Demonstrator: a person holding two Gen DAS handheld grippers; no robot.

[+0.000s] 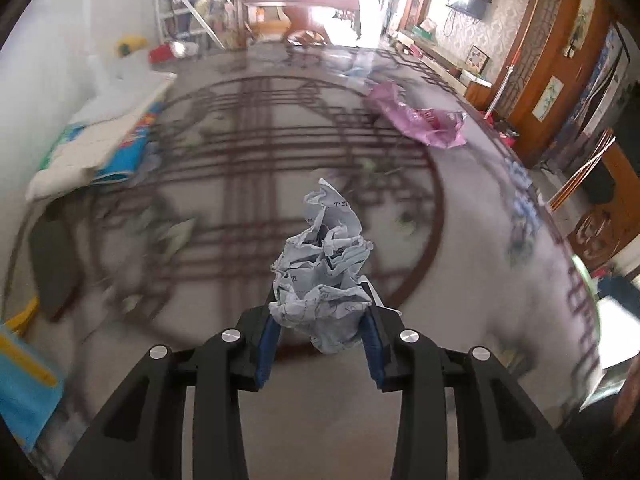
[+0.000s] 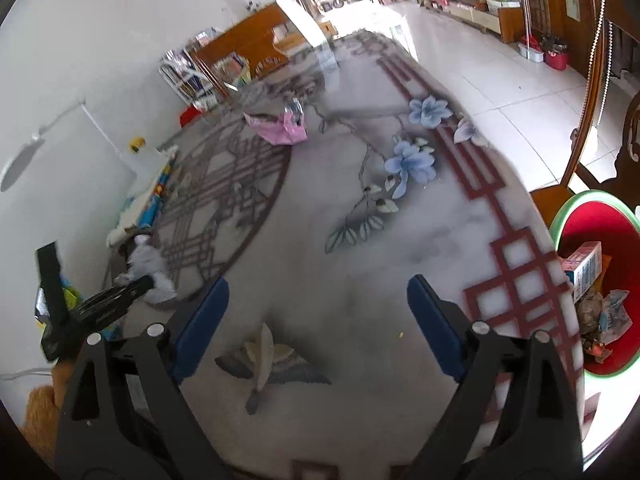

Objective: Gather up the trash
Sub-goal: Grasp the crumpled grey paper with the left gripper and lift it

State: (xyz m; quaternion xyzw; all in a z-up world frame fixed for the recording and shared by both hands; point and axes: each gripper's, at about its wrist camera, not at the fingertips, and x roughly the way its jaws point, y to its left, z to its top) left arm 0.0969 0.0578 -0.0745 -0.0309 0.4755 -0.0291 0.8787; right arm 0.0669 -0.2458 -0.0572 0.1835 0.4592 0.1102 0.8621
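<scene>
The left gripper (image 1: pixel 320 316) is clamped on a crumpled paper ball (image 1: pixel 322 268), its blue pads (image 1: pixel 267 346) pressing the wad from both sides so that most of the paper sticks up and forward past the fingertips, above the table (image 1: pixel 280 400). The table around it is smeared by motion blur; it has a pale top printed with a dark red lattice inside a ring. Farther along the table lies a pink bag (image 1: pixel 424 122), crumpled and flat, well apart from the held ball. At the left edge a stack of papers (image 1: pixel 104 140) rests by the white wall. In the right wrist view the right gripper (image 2: pixel 318 312) hangs over the table (image 2: pixel 360 240) with its jaws wide apart and nothing between them; below them is only the printed butterfly and flower pattern. The left gripper (image 2: pixel 154 280) shows there at far left, with the paper ball (image 2: pixel 150 268) in its tips, near the stack of papers (image 2: pixel 148 200). The pink bag (image 2: pixel 282 128) lies far up the table. Off the table's right edge stands a red bin (image 2: pixel 592 240) with a green rim, holding a small carton (image 2: pixel 584 268) and other wrappers
</scene>
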